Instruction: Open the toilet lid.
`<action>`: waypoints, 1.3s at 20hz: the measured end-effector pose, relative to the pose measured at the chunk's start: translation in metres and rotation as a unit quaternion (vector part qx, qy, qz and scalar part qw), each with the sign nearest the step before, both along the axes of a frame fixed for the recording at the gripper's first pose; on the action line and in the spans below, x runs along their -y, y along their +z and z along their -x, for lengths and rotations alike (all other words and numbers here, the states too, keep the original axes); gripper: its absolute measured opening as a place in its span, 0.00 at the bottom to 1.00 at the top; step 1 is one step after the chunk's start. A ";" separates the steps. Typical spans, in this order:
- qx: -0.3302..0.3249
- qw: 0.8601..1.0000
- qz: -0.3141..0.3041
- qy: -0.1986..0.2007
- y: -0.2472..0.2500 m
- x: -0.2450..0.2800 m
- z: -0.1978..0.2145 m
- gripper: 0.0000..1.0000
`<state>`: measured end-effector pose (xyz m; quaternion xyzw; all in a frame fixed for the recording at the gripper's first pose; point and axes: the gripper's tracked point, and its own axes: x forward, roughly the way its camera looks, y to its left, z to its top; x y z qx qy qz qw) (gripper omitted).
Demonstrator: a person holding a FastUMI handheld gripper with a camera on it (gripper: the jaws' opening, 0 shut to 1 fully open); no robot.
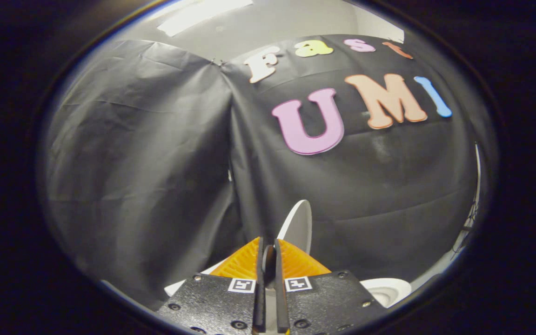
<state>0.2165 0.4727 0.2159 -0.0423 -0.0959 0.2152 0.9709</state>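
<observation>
Most of the toilet (386,289) is hidden behind the gripper (268,246): just a curve of white rim and bowl shows beside the right finger, and a white sliver beside the left one. The toilet lid (299,228) stands raised and nearly upright, just beyond the fingertips, a narrow white oval seen almost edge-on (its lower part is covered by the fingers). The fingers are drawn close together with a thin dark gap between them; whether anything is pinched in that gap cannot be told. Wrinkled black cloth (137,153) hangs behind.
</observation>
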 end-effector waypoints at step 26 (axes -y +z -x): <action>0.027 0.989 0.110 0.090 0.013 -0.113 -0.002 0.56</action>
